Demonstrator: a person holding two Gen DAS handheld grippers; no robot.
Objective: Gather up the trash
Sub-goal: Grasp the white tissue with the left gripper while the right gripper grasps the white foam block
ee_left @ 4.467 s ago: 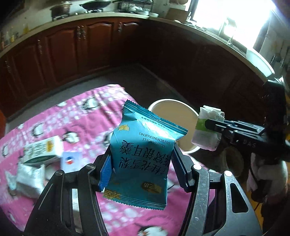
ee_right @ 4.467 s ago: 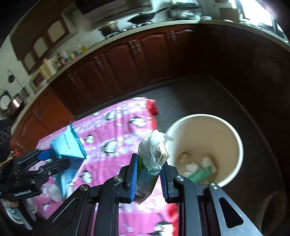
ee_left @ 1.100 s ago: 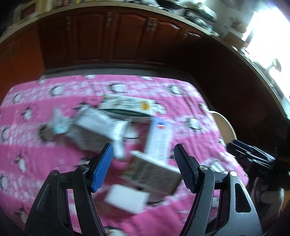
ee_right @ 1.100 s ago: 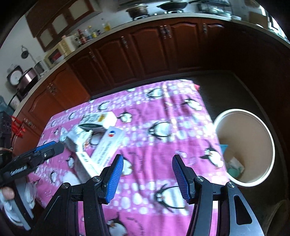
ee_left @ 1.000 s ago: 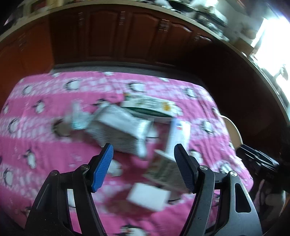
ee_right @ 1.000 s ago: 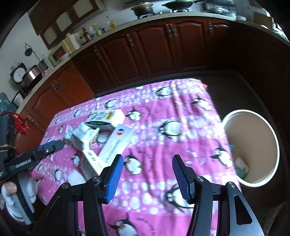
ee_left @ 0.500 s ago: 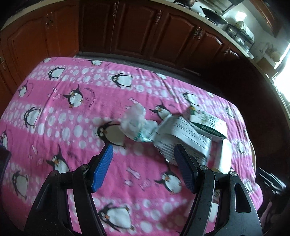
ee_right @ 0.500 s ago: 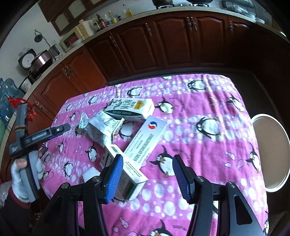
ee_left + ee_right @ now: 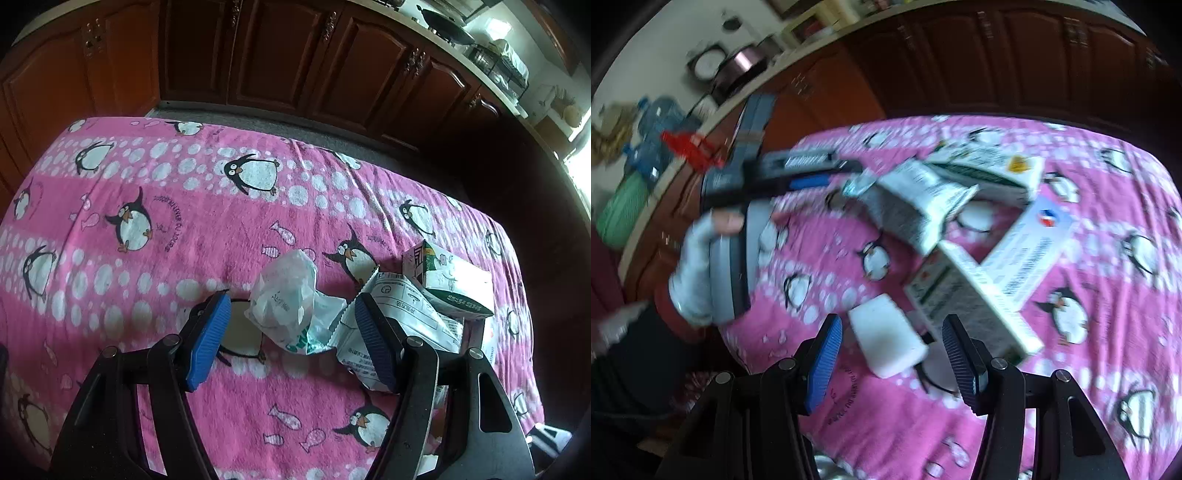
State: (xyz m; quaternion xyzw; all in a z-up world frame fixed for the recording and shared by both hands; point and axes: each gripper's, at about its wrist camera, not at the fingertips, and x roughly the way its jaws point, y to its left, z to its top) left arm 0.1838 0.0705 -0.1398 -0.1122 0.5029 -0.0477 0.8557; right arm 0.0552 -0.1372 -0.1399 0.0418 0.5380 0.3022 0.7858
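Trash lies on the pink penguin cloth (image 9: 155, 184). My left gripper (image 9: 291, 314) is open, its blue pads either side of a crumpled clear plastic bag (image 9: 286, 295) that lies on the cloth. Right of it lie a white printed pouch (image 9: 402, 314) and a green-and-white carton (image 9: 452, 284). My right gripper (image 9: 892, 332) is open just above a small white block (image 9: 888, 338). Beyond it lie a green-and-white box (image 9: 964, 295), a long white box with a red-blue logo (image 9: 1030, 254), the pouch (image 9: 916, 206) and the carton (image 9: 990, 170). The left gripper (image 9: 849, 170) shows at the far left.
Dark wood cabinets (image 9: 280, 62) run behind the table with a strip of grey floor (image 9: 258, 118) between. The cloth's edge drops off at the near left in the right wrist view (image 9: 738, 343). Water bottles (image 9: 653, 125) and a pot stand on the counter.
Both grippers dropped their wrappers in the bin and swung back over the table. The left has come down around the plastic bag; the right has come down over the white block.
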